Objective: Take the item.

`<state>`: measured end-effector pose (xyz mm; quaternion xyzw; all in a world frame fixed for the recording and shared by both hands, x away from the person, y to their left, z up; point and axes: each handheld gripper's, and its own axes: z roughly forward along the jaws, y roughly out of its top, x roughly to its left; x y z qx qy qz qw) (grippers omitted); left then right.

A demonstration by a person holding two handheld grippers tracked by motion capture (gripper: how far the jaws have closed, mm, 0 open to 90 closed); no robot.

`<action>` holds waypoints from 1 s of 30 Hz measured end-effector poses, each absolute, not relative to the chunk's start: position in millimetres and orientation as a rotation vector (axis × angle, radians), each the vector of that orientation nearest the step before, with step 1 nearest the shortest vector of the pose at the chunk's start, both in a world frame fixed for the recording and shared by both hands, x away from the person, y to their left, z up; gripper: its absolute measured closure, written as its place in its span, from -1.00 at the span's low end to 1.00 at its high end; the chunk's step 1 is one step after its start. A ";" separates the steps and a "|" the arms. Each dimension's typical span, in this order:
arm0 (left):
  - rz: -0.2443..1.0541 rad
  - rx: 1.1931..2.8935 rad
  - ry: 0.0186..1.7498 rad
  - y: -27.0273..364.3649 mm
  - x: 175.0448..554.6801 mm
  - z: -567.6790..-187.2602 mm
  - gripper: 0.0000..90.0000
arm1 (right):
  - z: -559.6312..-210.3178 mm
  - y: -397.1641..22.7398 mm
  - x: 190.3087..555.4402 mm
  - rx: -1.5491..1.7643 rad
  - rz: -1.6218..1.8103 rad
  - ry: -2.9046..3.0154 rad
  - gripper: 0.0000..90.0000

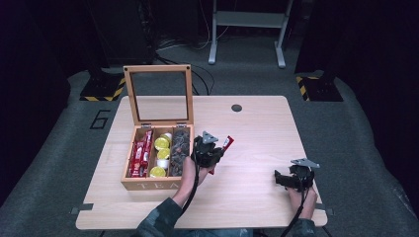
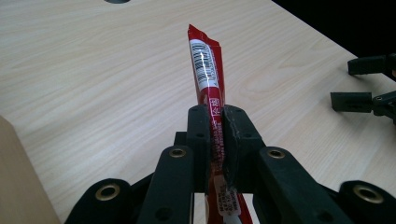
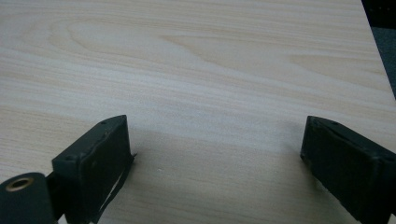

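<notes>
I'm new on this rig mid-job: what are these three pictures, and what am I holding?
A person holds a hand-operated claw in each hand. The high view looks down on the wooden table. The other two cameras ride on the claws. The left claw is shut on a red sachet, beside the open tea box, which holds more red sachets, yellow-lidded capsules and dark items. The right claw is open over bare table, holding nothing.

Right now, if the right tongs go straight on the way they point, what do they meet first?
Probably nothing: the open right tongs look along bare table, free as far as the picture shows; depth is unclear.
</notes>
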<state>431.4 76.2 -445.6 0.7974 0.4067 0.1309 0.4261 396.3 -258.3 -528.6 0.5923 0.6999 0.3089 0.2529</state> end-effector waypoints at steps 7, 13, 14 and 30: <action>0.329 2.015 1.017 66.4 427.3 -453.4 0.80 | -528.6 -258.3 396.3 1.610 0.839 1.903 -0.83; 0.322 2.059 0.999 54.4 421.9 -464.5 0.80 | -528.6 -258.3 396.2 1.609 0.840 1.903 -0.83; 0.326 2.063 1.001 52.5 421.4 -466.6 0.80 | -528.6 -258.3 396.2 1.609 0.840 1.903 -0.83; 0.334 2.126 1.069 44.2 431.7 -498.3 0.80 | -528.6 -258.5 396.1 1.605 0.838 1.907 -0.83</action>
